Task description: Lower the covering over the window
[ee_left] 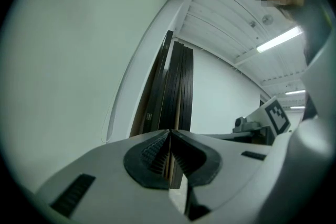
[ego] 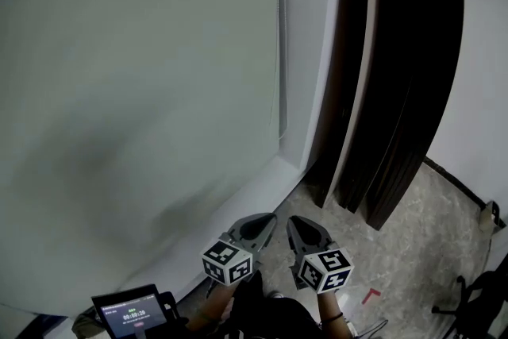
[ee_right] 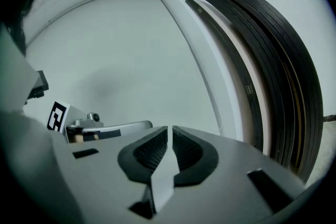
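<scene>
The covering is a broad, pale, flat sheet that stands ahead of both grippers and to their left, well apart from them. In the left gripper view the covering fills everything to the left of the jaws. In the right gripper view it spreads ahead and to the left, above the jaws. A thin cord hangs along its right edge, ahead of the grippers and clear of them. To their right stand dark folded door panels.

The left gripper and the right gripper are held side by side, close but not touching, over a marbled floor. Each carries its marker cube behind the jaws. The left gripper has its jaws closed tip to tip with nothing between them. The right gripper has its jaws all but together, with only a thin slit showing, and it too is empty. Neither touches the covering or the cord.

The covering hangs upright, its face turned toward the grippers. Its width runs from the cord side away to the left. The cord's long axis runs up and down beside it. Where the sheet's lower edge ends cannot be told.
</scene>
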### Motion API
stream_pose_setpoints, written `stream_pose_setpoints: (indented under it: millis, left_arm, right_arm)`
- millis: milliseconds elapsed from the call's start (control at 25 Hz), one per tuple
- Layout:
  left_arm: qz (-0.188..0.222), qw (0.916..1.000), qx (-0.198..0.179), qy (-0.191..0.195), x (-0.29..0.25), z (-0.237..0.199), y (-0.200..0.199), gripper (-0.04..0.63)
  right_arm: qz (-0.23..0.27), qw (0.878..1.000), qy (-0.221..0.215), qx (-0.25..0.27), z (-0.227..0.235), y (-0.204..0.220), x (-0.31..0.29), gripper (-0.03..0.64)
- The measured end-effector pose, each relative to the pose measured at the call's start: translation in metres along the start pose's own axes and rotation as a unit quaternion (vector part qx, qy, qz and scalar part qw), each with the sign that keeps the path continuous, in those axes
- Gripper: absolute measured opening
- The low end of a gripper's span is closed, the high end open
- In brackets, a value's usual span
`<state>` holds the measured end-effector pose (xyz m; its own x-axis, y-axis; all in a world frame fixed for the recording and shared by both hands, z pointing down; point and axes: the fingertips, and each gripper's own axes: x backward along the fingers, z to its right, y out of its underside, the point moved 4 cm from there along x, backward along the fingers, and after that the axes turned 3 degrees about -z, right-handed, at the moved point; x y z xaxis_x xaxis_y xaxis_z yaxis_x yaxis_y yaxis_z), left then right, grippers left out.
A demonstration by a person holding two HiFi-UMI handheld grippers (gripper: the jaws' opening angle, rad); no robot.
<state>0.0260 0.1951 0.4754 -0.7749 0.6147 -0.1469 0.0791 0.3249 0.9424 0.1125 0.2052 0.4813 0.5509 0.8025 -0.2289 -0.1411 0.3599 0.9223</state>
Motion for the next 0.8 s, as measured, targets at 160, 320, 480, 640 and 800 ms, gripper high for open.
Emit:
stream_pose_setpoints:
  millis: [160,320,480,640,800]
  left_arm:
    - [0.004,0.9999,0.003,-0.016,0.026,0.017,0.016,0.011]
    - [-0.001,0.9998,0.005,-0.020,0.035,0.010,0.029,0.011]
    - [-0.001,0.9998,0.003,-0.019,0.034,0.008,0.032,0.011]
    - [-0.004,0.9998,-0.002,-0.018,0.037,0.011,0.034,0.011]
    - [0.002,0.9999,-0.005,-0.016,0.040,0.014,0.034,0.011]
  right_arm:
    - [-0.002,1.000,-0.016,0.006,-0.020,0.013,0.017,0.029]
    - [-0.002,1.000,-0.020,0.002,-0.027,0.026,0.008,0.029]
    - [-0.001,1.000,-0.022,0.001,-0.028,0.030,0.003,0.029]
    - [0.003,1.000,-0.020,0.003,-0.032,0.032,0.007,0.029]
    - [0.006,1.000,-0.014,0.001,-0.031,0.032,0.010,0.029]
